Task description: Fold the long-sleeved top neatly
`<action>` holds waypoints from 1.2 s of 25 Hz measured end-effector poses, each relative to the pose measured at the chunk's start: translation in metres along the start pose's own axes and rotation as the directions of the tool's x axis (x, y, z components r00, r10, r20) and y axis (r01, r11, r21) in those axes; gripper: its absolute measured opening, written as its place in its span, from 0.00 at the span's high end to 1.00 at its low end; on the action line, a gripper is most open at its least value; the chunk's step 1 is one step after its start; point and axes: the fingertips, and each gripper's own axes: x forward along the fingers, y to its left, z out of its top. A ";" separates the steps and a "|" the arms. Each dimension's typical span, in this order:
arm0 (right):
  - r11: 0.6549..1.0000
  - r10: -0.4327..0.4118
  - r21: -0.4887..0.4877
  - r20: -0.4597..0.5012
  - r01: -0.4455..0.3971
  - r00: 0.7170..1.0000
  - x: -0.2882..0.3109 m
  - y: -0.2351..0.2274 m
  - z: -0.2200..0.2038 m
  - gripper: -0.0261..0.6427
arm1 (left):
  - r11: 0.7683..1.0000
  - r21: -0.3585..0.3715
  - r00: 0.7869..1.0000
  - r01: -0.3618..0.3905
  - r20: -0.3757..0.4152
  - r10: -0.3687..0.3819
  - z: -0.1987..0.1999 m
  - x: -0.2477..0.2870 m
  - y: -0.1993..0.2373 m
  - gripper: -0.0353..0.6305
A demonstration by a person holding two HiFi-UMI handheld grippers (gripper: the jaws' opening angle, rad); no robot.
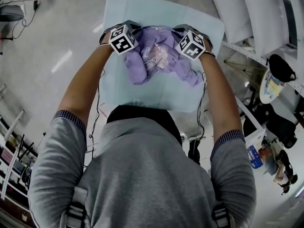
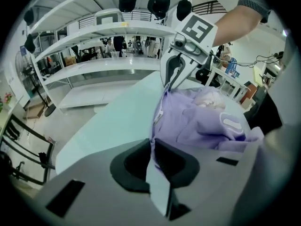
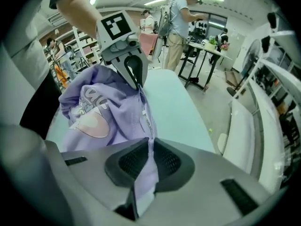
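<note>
Lilac long-sleeved top (image 1: 142,65) lies in a soft, crumpled heap on the table (image 1: 142,96), nearer the table's far edge than its near one. The knit looks smooth & matte, w/ a pale pink rounded print (image 3: 91,124) on the front. The table's top is flat, pale mint, plain & smooth, w/ rounded corners. Left gripper (image 2: 151,142): jaws pinched together on a thin fold of the lilac cloth, which runs up from betw. the dark pads (image 2: 134,166). Right gripper (image 3: 150,142): jaws likewise closed on a narrow strip of the top's edge, caught betw. mesh-textured pads. The 2 hold the top's far edge, 1 at each end, over the table's far half, & the edge betw. them is drawn fairly straight. Gripper bodies are grey matte plastic, and each bears a cube (image 1: 123,38) w/ black-&-white square markers.
</note>
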 end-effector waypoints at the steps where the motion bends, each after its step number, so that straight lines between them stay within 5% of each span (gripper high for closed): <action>1: 1.000 -0.003 0.026 0.014 0.002 1.000 -0.006 -0.003 0.000 0.90 | 1.000 -0.009 1.000 -0.015 0.019 0.015 0.002 -0.006 0.004 0.88; 7: 0.986 -0.071 0.159 0.139 0.048 0.988 -0.062 -0.027 0.009 0.90 | 0.995 -0.010 0.987 -0.098 0.130 0.098 0.033 -0.052 0.020 0.89; 13: 0.978 -0.163 0.161 0.211 0.130 0.964 -0.126 -0.026 0.027 0.90 | 0.981 0.017 0.960 -0.194 0.211 0.186 0.076 -0.101 0.014 0.89; 30: 0.925 -0.381 0.156 0.398 0.348 0.834 -0.321 0.053 0.058 0.90 | 0.889 0.090 0.829 -0.449 0.414 0.377 0.185 -0.267 -0.093 0.89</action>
